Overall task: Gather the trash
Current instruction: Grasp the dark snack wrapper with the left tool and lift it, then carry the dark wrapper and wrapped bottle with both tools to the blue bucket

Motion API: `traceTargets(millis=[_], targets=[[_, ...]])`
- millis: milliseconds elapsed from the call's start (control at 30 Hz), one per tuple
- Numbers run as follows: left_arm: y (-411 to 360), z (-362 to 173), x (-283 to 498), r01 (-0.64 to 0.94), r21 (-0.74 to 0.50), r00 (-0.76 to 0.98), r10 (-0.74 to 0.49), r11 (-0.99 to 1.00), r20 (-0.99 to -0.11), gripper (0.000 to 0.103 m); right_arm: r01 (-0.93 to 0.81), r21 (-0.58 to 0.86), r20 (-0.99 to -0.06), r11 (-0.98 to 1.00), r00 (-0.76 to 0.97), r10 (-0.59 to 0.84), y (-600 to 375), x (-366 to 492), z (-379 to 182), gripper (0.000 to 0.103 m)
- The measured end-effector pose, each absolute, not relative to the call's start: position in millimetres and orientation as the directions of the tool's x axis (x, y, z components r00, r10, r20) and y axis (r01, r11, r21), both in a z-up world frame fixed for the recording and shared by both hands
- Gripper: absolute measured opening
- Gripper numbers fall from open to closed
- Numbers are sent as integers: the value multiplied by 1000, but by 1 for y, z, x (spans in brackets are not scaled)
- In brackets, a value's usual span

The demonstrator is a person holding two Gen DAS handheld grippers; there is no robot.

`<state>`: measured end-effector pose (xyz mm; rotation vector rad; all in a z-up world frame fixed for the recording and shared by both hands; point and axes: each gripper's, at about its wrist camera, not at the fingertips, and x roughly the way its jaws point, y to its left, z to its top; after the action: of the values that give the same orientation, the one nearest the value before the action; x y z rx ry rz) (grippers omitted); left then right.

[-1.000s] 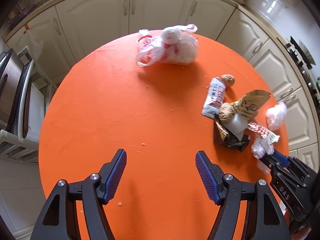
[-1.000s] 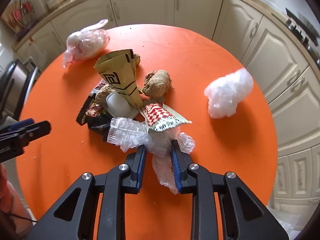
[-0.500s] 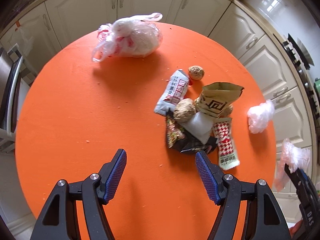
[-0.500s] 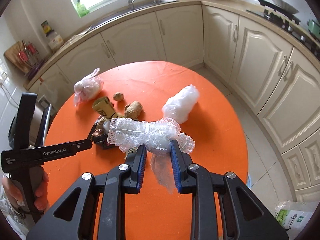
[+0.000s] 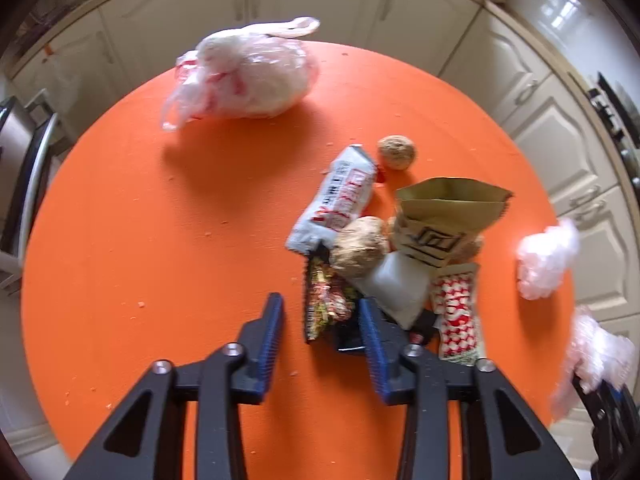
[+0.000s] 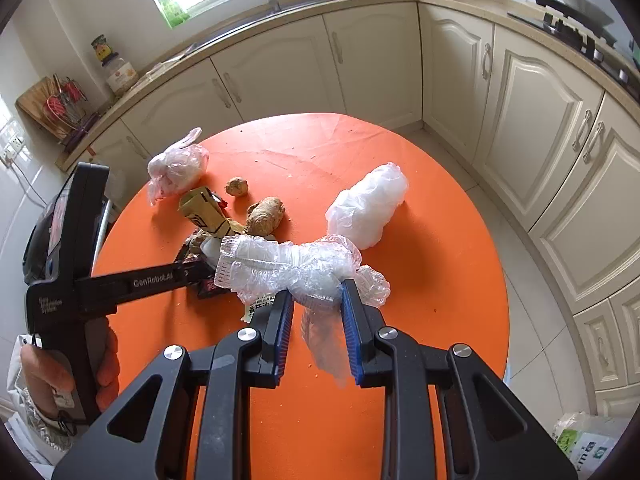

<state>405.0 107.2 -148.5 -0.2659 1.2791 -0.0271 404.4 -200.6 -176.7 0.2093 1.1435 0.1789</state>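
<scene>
Now, left wrist view: left tongs have just been closing to a narrow gap, a dark snack wrapper between the pads, contact unclear.
Trash heap: ahead and right of those tongs on the orange worktop; tied plastic bag far ahead.
Right wrist view: right tongs clamp crumpled clear plastic, lifted above the worktop.
Beyond the right tongs: white bag; heap to their left.

Black grippers, blue ribbed pads, silver screws, "GenRobot.AI" lettering.
</scene>
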Motion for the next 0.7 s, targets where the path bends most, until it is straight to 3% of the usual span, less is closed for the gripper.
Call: traceTargets(millis=[367, 567, 700], targets=[[113, -148, 379, 59, -256, 186, -263, 965, -947, 14, -7, 246, -891, 969, 391, 229, -198, 394, -178, 24], [129, -148, 337, 229, -192, 132, -226, 954, -965, 14, -23, 240, -889, 970, 396, 229, -182, 379, -171, 24], [156, -141, 318, 160, -157, 146, -181, 975, -973, 17, -50, 243, -885, 969, 396, 243, -163, 368, -166, 24]])
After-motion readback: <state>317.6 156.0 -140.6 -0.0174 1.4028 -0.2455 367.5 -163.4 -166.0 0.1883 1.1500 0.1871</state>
